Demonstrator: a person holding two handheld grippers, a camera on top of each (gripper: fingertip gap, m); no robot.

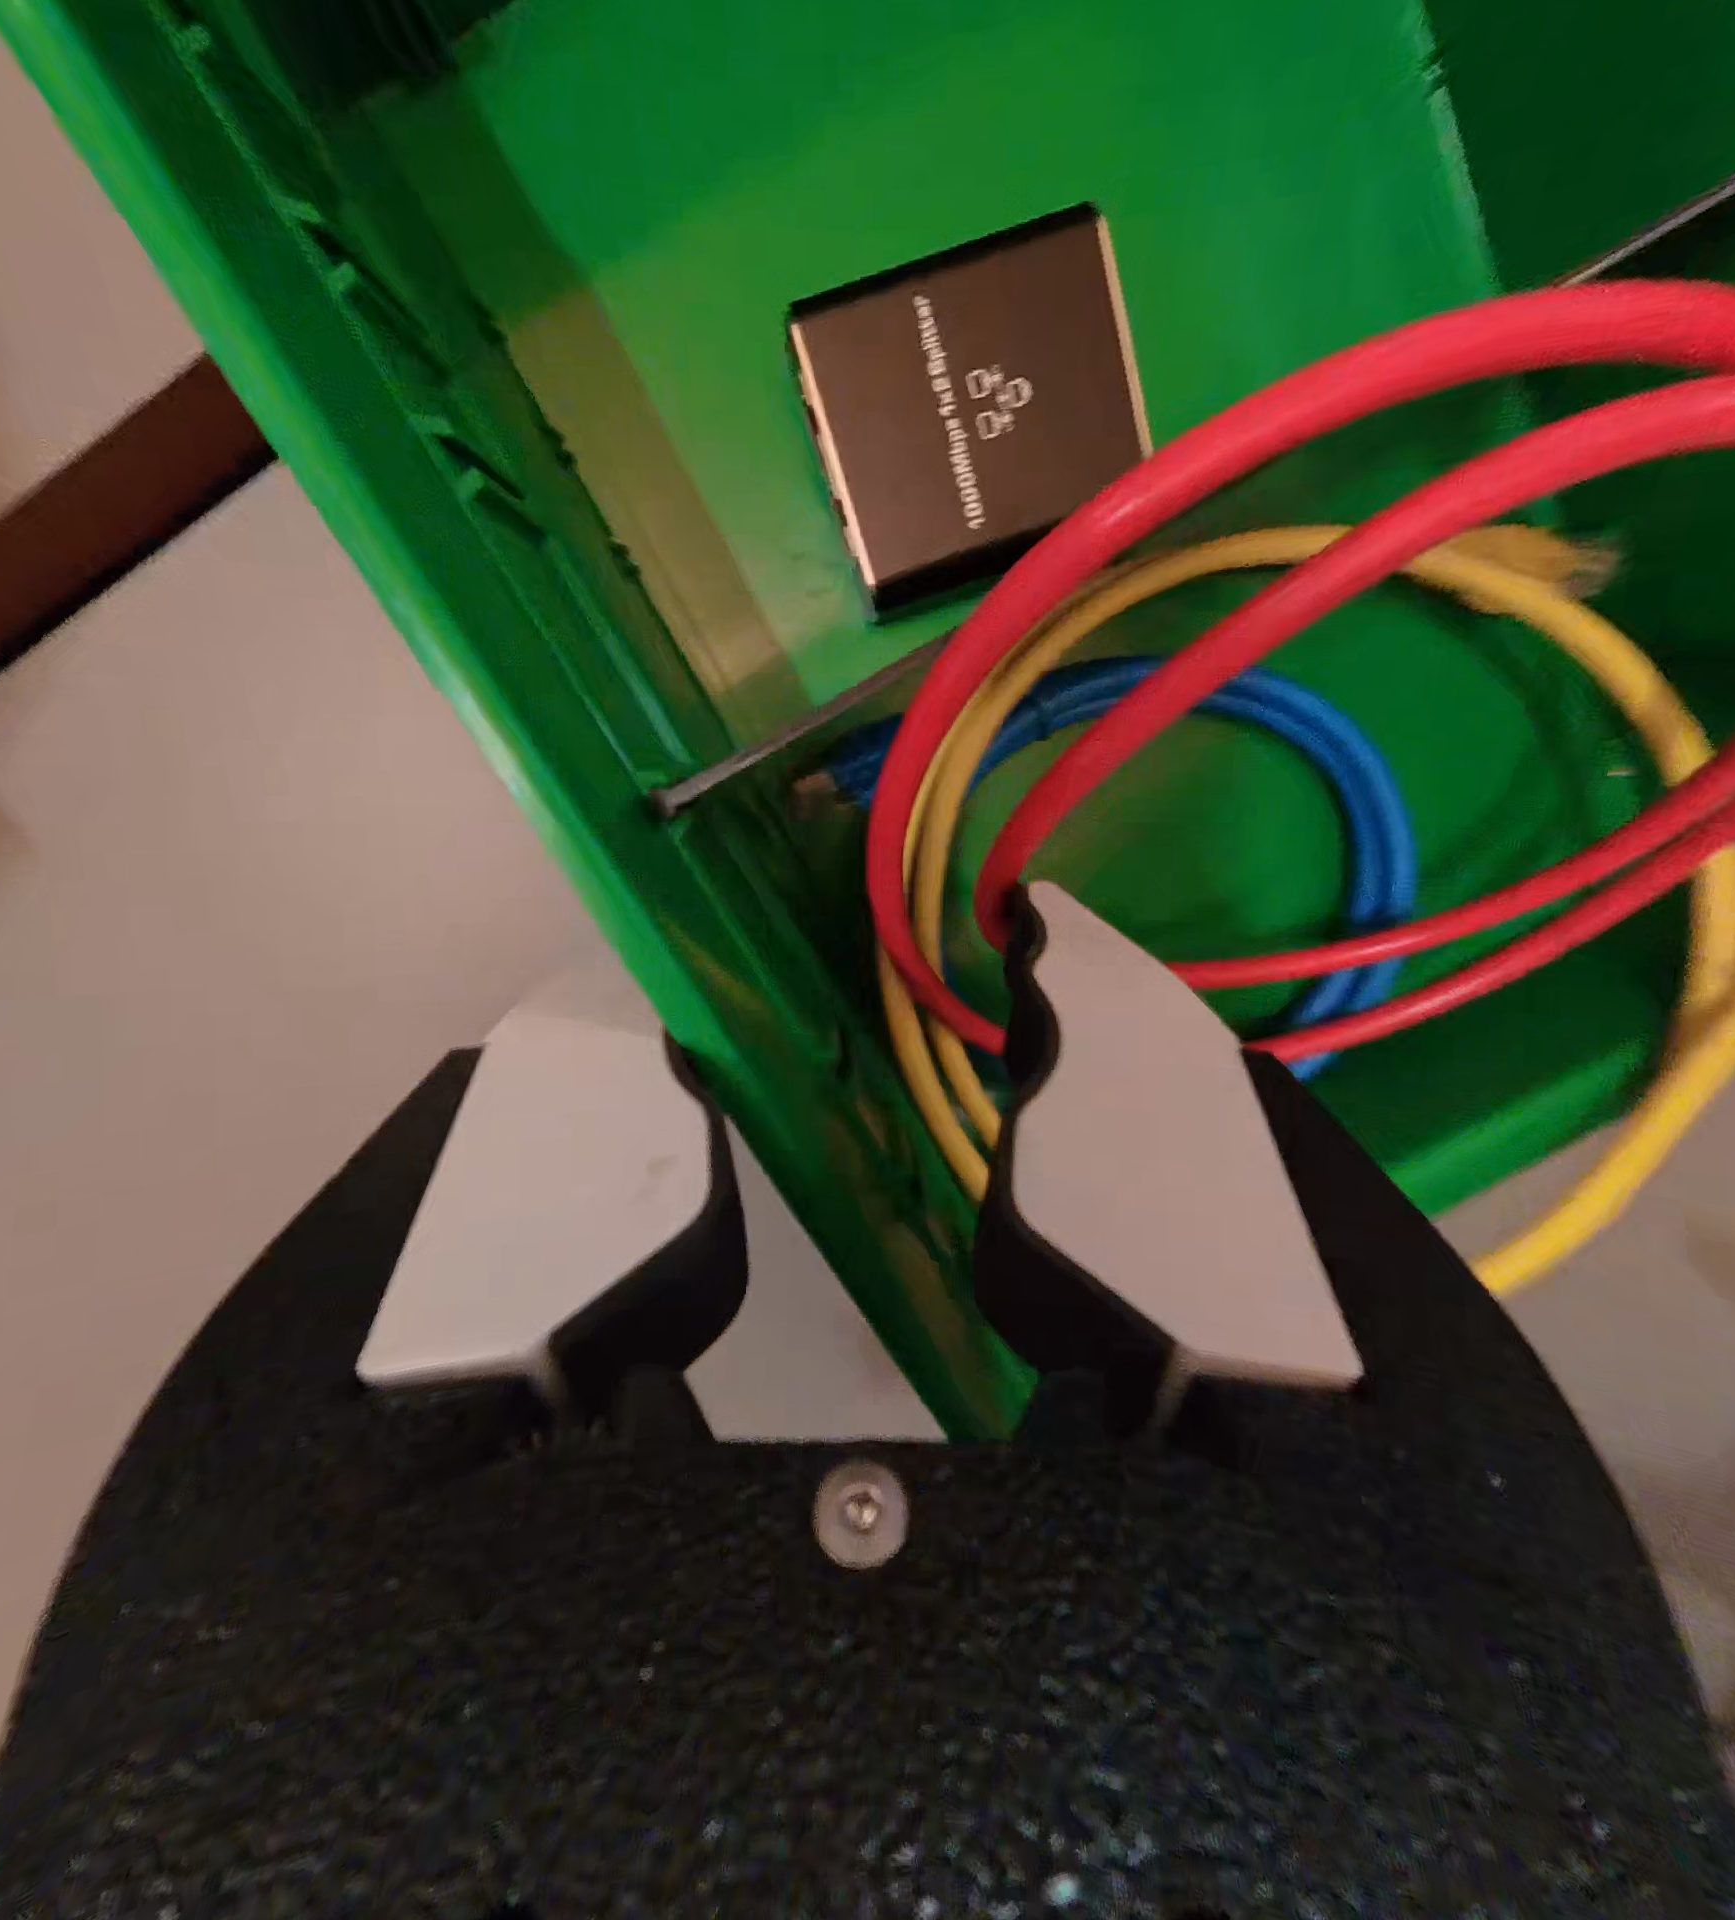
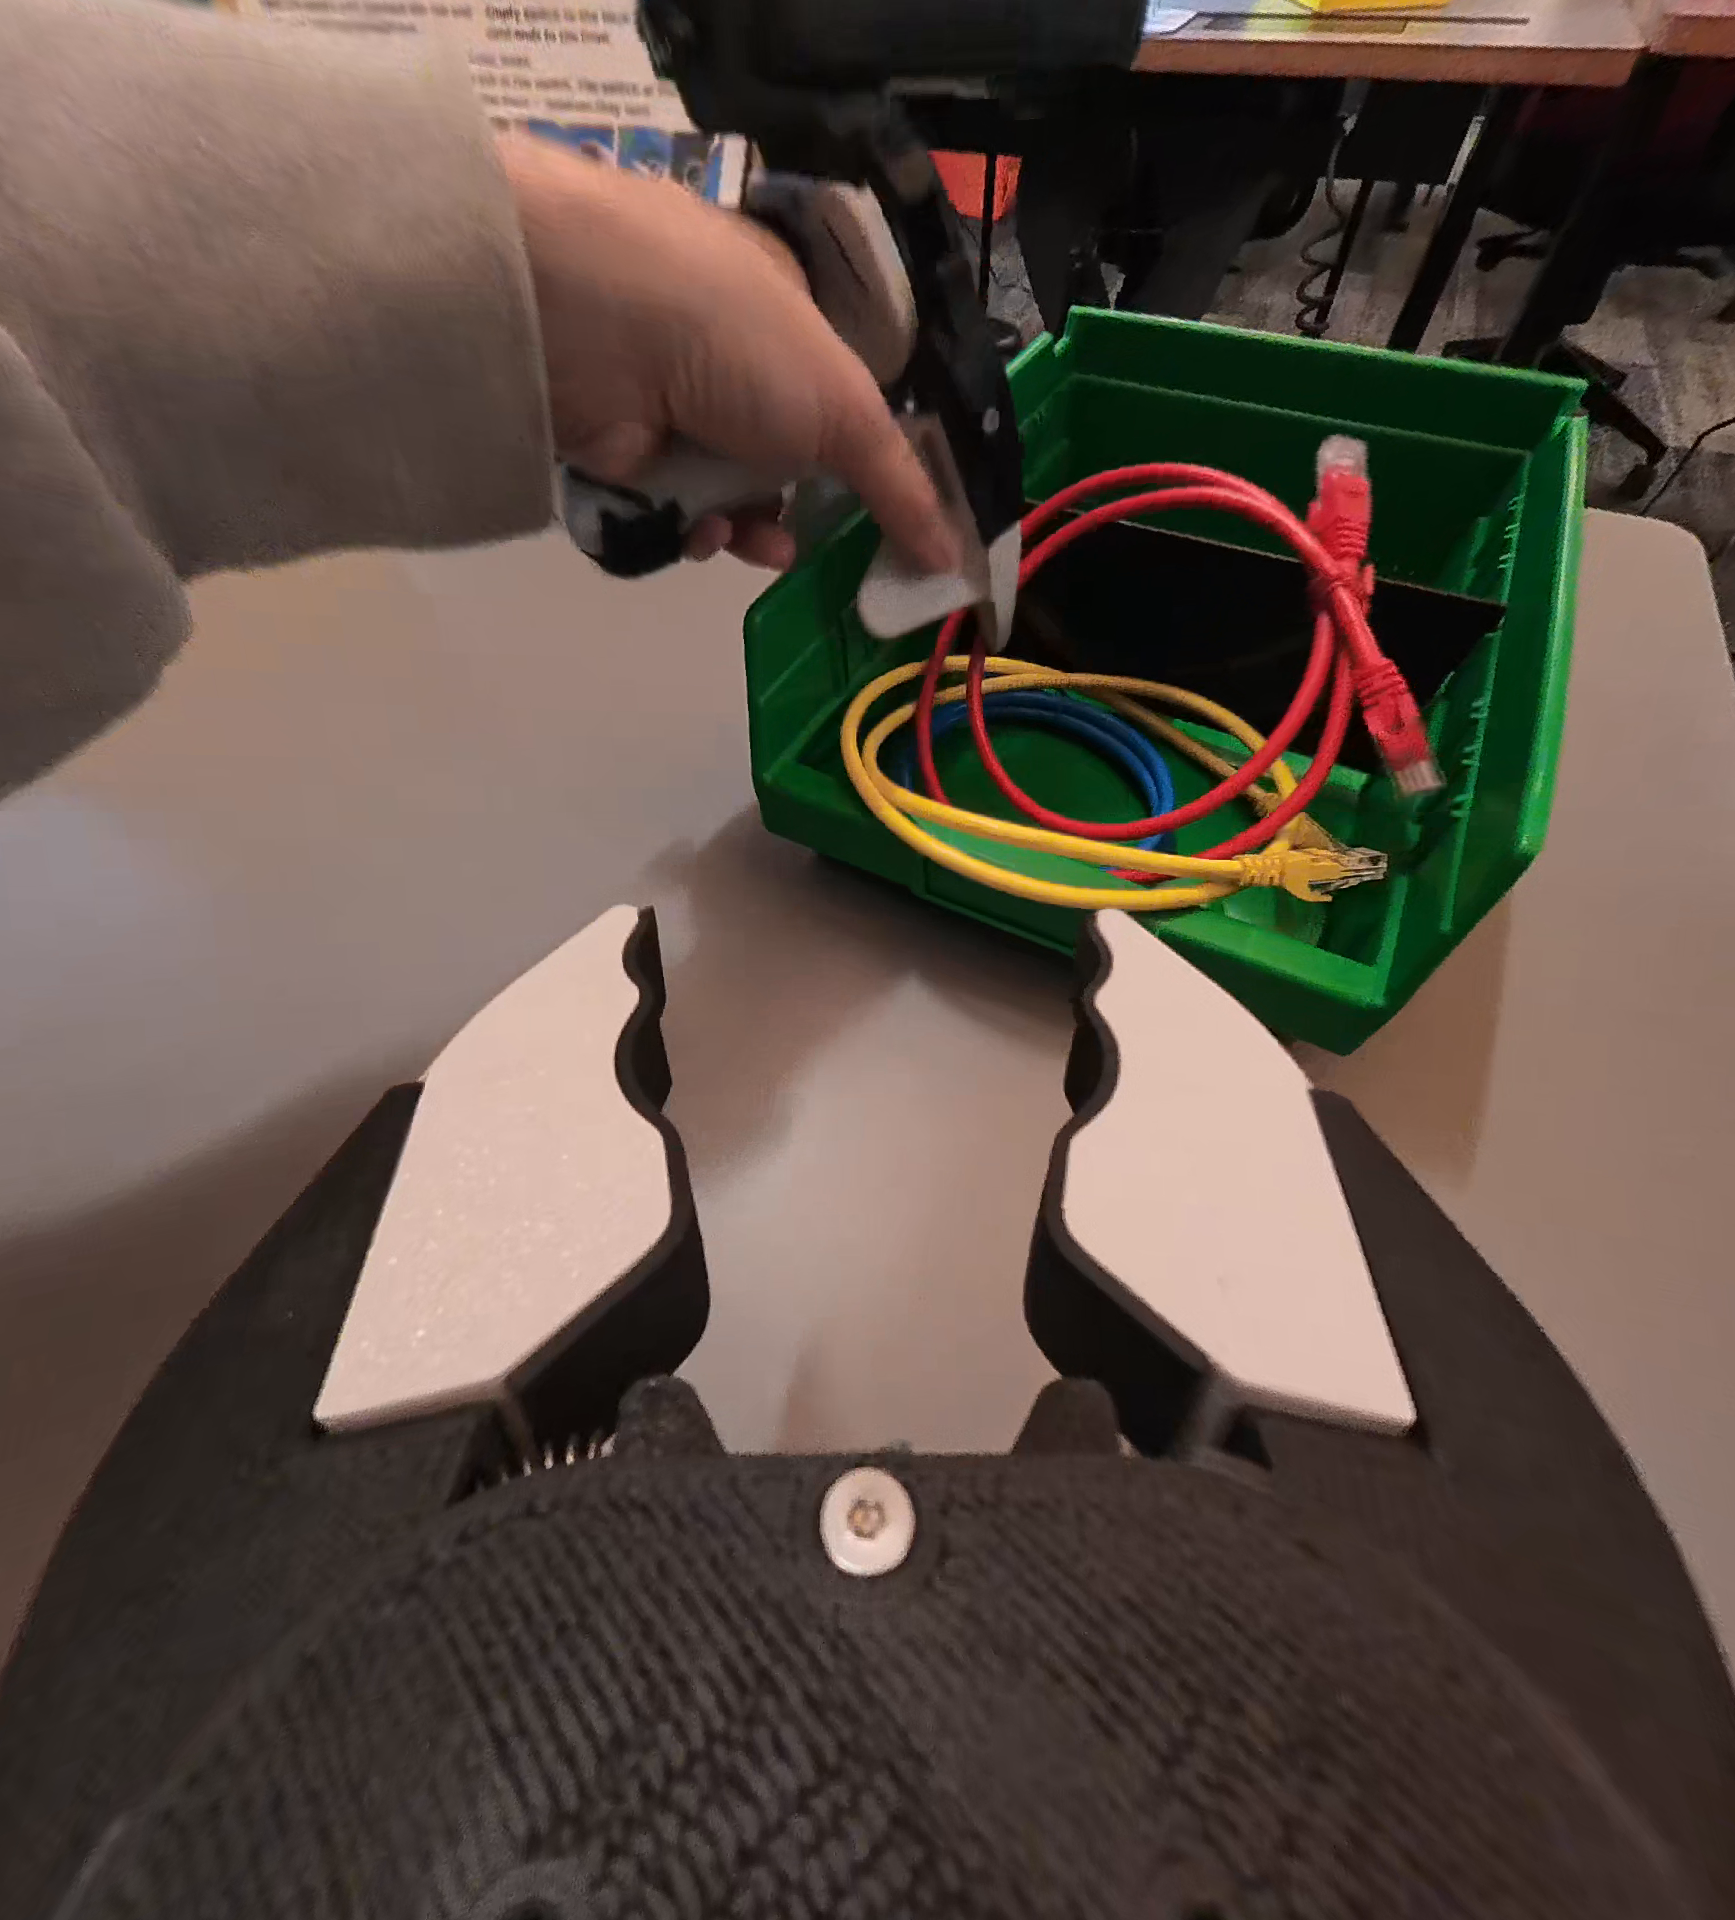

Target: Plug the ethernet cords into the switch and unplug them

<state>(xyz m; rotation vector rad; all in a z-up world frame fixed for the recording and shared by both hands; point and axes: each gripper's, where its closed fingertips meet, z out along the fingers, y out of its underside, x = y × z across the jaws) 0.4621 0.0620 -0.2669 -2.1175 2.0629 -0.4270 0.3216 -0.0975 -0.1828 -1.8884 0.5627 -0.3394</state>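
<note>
A green bin [image 2: 1258,977] stands on the grey table. A black divider [image 1: 769,743] splits it. The small black switch [image 1: 967,405] lies flat in the rear compartment; the right wrist view does not show it. Coiled red [image 2: 1310,623], yellow [image 2: 946,821] and blue [image 2: 1102,727] ethernet cords lie in the front compartment, unplugged. My left gripper [image 1: 858,966] straddles the bin's left wall [image 1: 530,623], one finger outside and one inside against the red cord [image 1: 1362,416], jaws narrowed on the wall. It also shows in the right wrist view [image 2: 956,603]. My right gripper [image 2: 868,935] is open and empty over the table in front of the bin.
A person's hand [image 2: 697,343] and grey sleeve [image 2: 167,364] hold the left gripper. The table [image 2: 323,831] ends just right of the bin. Desks, chair legs and floor cables stand behind it. Papers lie at the table's far edge. The left gripper's tips are roughly 25 cm from the right gripper's.
</note>
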